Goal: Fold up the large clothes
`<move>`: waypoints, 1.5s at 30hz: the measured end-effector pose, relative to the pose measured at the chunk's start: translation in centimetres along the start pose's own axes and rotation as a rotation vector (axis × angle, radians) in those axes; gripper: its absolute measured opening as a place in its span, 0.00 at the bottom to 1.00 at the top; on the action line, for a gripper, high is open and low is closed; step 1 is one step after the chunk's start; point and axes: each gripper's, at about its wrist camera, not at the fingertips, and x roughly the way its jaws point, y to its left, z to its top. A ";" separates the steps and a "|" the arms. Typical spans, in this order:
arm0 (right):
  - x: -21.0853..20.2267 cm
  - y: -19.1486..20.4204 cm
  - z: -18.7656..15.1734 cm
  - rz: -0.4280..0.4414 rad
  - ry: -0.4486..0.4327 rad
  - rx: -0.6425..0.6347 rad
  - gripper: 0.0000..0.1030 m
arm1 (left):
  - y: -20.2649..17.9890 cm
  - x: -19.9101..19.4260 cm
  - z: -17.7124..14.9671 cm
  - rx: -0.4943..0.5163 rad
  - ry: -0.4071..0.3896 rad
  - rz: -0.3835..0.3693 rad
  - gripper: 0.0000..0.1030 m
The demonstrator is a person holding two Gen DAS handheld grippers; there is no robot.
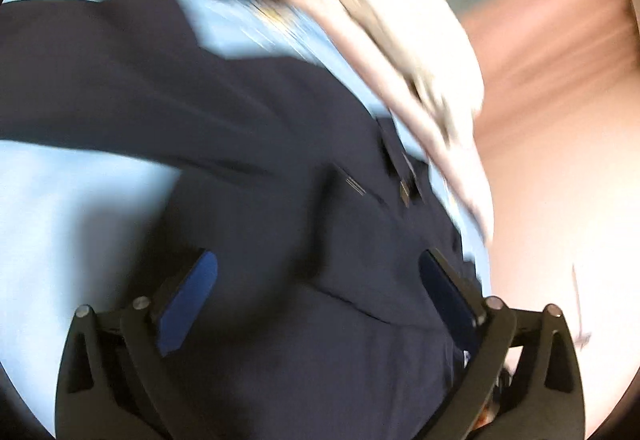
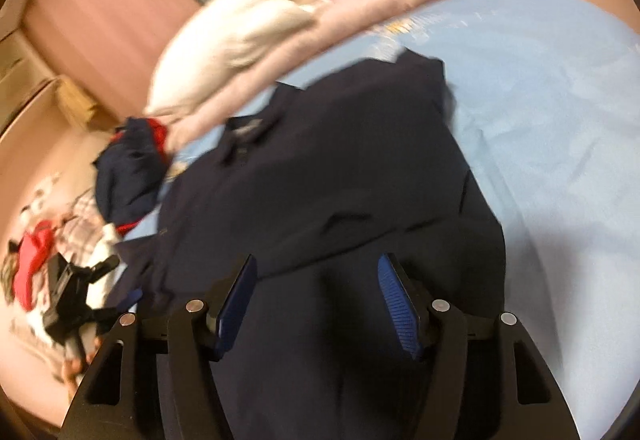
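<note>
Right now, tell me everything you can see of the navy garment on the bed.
The navy garment is large, dark and matte, a woven-looking cloth with seams and what looks like a collar at its far end. It lies spread but rumpled on the light blue sheet, partly folded over itself. Both tongs, left and right, are open above it, not gripping. Its far edge lies by the pink blanket; blur hides whether they touch.

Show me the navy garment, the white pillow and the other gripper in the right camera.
navy garment (image 2: 320, 175), right wrist view, middle of its dark cloth.
white pillow (image 2: 240, 39), right wrist view, its upper face.
left gripper (image 2: 72, 296), right wrist view, its black body.
</note>
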 end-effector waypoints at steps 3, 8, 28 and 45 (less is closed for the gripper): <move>-2.0 0.7 -2.1 0.029 -0.025 -0.006 0.67 | 7.2 -5.9 0.9 -0.161 -0.130 0.052 0.99; -3.6 0.6 -4.5 0.084 -0.047 0.025 0.68 | 17.2 -12.8 1.3 -0.403 -0.278 0.087 0.99; -1.1 2.8 -5.8 0.088 -0.007 0.040 0.68 | 25.1 -14.1 8.7 -0.544 -0.345 0.290 0.15; -2.1 2.0 -6.9 0.160 -0.024 0.034 0.68 | -5.3 -13.8 8.6 0.201 -0.412 0.336 0.13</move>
